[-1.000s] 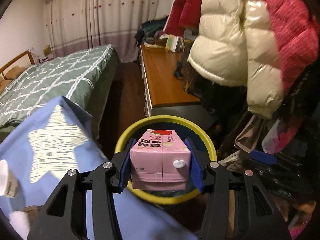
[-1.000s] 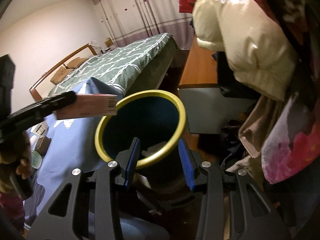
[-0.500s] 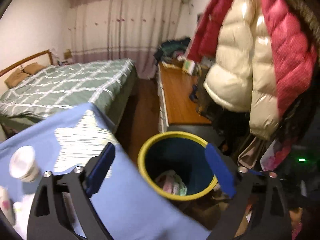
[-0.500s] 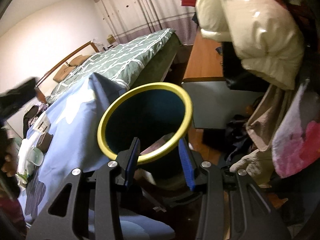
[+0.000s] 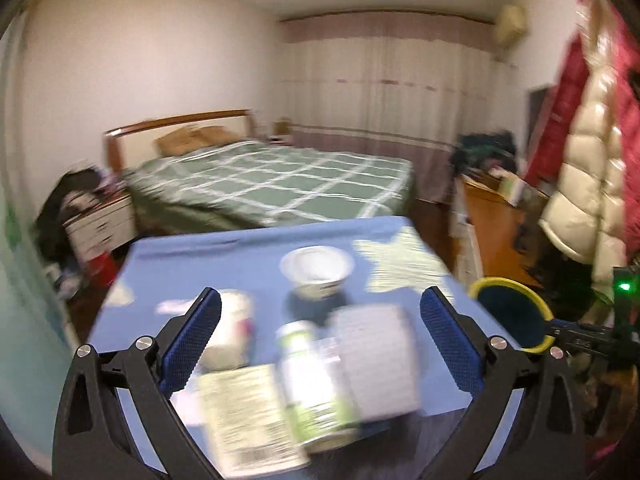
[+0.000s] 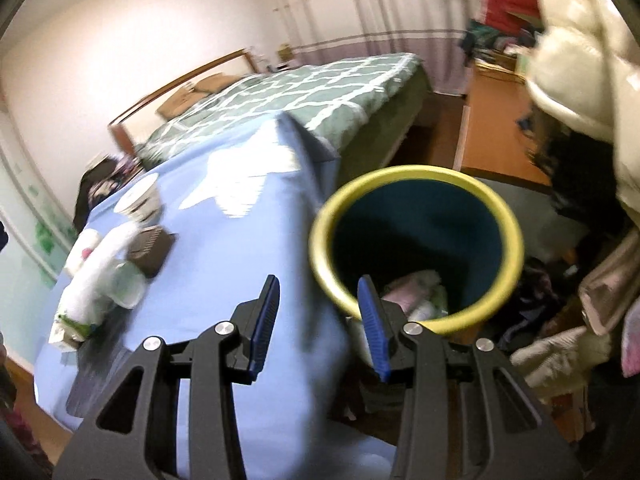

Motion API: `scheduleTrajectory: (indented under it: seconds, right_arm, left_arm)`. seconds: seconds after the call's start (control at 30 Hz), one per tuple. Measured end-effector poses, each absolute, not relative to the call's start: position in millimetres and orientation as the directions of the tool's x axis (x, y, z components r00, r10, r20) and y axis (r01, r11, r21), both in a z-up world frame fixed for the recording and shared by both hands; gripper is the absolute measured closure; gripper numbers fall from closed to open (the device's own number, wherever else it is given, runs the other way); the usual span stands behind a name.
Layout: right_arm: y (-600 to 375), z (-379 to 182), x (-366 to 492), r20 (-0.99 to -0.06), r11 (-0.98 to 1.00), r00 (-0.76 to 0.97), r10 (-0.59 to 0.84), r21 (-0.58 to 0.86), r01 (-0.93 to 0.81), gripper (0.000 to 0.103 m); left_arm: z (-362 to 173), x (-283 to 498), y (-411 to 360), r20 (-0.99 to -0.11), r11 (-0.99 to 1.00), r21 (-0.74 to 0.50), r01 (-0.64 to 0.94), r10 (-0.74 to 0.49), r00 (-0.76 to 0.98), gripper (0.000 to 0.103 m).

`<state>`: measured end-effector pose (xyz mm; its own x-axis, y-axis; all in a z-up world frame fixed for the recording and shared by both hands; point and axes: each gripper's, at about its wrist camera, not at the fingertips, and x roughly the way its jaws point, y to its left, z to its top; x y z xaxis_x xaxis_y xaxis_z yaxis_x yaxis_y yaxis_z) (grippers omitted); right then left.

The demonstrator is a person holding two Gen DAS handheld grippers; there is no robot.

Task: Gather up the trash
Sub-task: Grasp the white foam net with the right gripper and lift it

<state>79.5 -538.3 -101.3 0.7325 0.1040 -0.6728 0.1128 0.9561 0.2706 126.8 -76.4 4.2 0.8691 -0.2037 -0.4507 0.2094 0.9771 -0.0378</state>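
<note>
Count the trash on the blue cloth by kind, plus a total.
Cups: 1, the white cup
Bottles: 2, the green-label bottle and the small white bottle
Cartons or boxes: 2, the printed carton and the pale box
Total: 5. The view is blurred, so a small item could be missed.

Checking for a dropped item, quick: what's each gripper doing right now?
Left gripper: jaws opening wide, holding nothing.
Right gripper: partly open, empty, beside the bin.
</note>
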Motion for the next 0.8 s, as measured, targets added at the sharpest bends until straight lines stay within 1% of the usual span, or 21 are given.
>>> scheduleTrajectory:
  seconds: [0.1, 0.2, 0.4, 0.43, 0.5, 0.53, 0.8]
  right_arm:
    - [-507.2, -89.9, 93.9, -0.67, 0.967, 0.73, 0.137, 0.25, 0.048, 0.064]
    - [-474.9, -77.4, 111.7, -0.665, 0.974, 0.728, 0.165, 0.228, -0.012, 0.064]
    - [-414.7, -57.8, 155.0, -0.668, 0.978, 0.715, 0.205, 0.177, -0.115, 0.063]
    - [-402.4, -54.8, 162.8, -0.667, 0.977, 0.714, 0.214, 0.166, -0.137, 0.061]
    - [-382.7, -52.0, 176.1, -0.664, 0.971, 0.709, 0.238, 0.159, -0.177, 0.052]
    - [-371.5, -51.8, 184.2, -0.666, 0.968, 0.702, 0.252, 0.156, -0.199, 0.05]
    - [-301.2, -59.1, 242.3, -0.732, 0.946, 0.619, 0.284, 0.108, -0.307, 0.048]
  left_arm:
    - [-1.9, 120.3, -32.5, -0.449, 0.99, -0.067, 0.128, -0.144, 0.882, 0.005]
    - [-6.1, 115.4, -3.6, -0.44, 0.995, -0.067, 0.072, -0.094, 0.893, 0.005]
    - [-20.6, 112.5, 34.2, -0.45, 0.996, -0.085, 0.03, -0.065, 0.891, 0.005]
    - [-23.0, 112.8, 35.9, -0.455, 0.996, -0.086, 0.025, -0.062, 0.889, 0.005]
    - [-30.5, 114.7, 45.3, -0.469, 0.996, -0.091, 0.009, -0.051, 0.882, 0.005]
    - [-34.2, 115.3, 50.3, -0.478, 0.995, -0.095, 0.004, -0.049, 0.877, 0.005]
    - [-51.2, 127.2, 66.5, -0.499, 0.991, -0.128, -0.028, -0.04, 0.866, 0.005]
